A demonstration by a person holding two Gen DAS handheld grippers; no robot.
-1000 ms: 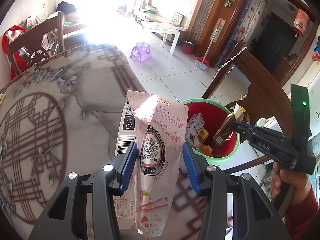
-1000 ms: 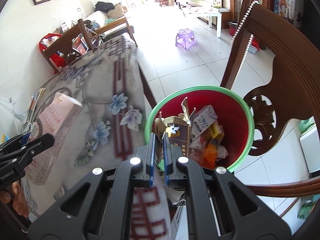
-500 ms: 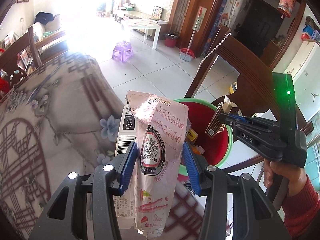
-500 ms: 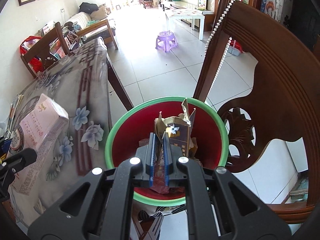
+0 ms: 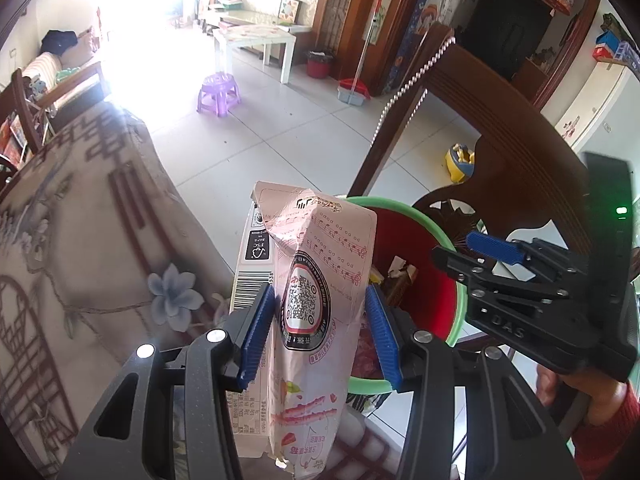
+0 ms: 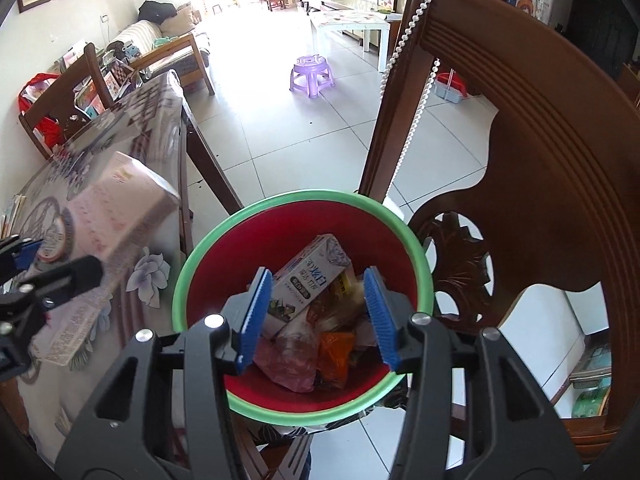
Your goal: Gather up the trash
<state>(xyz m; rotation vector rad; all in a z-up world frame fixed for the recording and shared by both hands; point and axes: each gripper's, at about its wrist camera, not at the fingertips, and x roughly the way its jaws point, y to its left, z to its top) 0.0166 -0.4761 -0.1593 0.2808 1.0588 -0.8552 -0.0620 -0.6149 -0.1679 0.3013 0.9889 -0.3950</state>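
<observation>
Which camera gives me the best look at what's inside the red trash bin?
The right wrist view: it looks straight down into the red trash bin, showing a white carton and wrappers. The left wrist view shows only part of its rim and inner wall, mostly hidden behind the pink carton.

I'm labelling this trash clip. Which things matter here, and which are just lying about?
Job: pink carton in left claw; red bin; right claw, opening, nothing between.
Lying about: purple stool, wooden chair, white table.

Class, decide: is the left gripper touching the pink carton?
Touching. The left wrist view shows the left gripper with both blue pads pressed against the pink carton.
</observation>
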